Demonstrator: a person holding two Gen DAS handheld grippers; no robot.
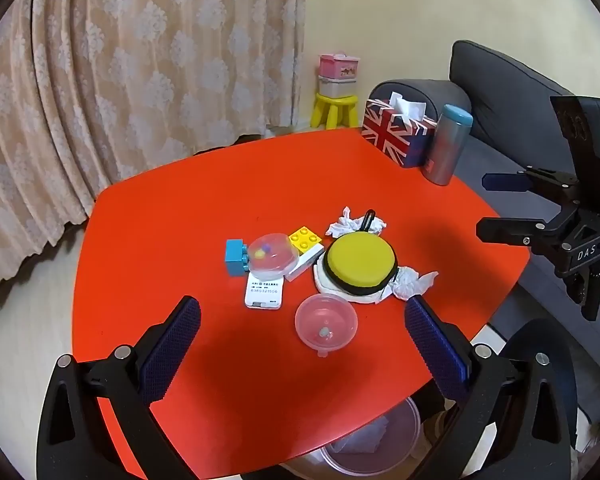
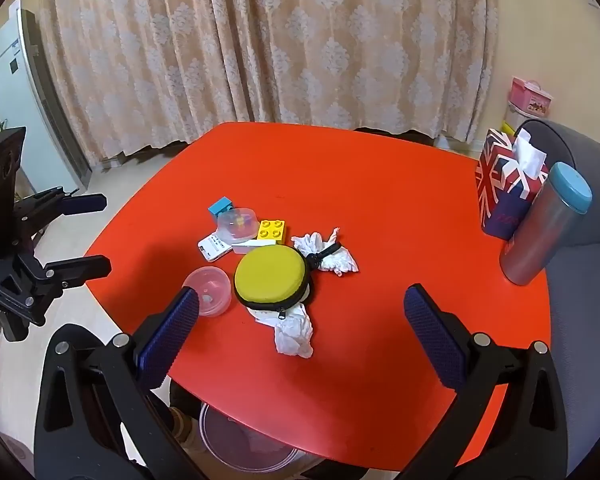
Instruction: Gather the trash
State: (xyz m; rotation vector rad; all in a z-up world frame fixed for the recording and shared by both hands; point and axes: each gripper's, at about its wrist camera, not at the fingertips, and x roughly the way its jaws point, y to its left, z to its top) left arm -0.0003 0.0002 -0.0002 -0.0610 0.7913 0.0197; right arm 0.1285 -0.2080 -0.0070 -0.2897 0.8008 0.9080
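Two crumpled white tissues lie on the red table [image 1: 204, 192] around a round yellow zip pouch [image 1: 360, 260]: one tissue [image 1: 354, 224] behind it, one tissue [image 1: 414, 283] at its right. In the right wrist view the near tissue [image 2: 294, 336] lies in front of the pouch [image 2: 270, 276] and the far tissue [image 2: 340, 260] behind it. My left gripper [image 1: 302, 304] hangs open above the table's near part, nothing between its fingers. My right gripper [image 2: 302, 292] is open too and empty. Each shows in the other's view: right gripper [image 1: 488, 206], left gripper [image 2: 100, 234].
A clear plastic cup [image 1: 326, 322], a domed capsule with beads [image 1: 272, 254], a yellow brick [image 1: 305, 237], a blue brick [image 1: 234, 256] and a white card [image 1: 262, 294] lie beside the pouch. A flag tissue box [image 1: 396, 132] and bottle [image 1: 446, 144] stand far right. A clear bin [image 2: 244, 440] sits under the table's near edge.
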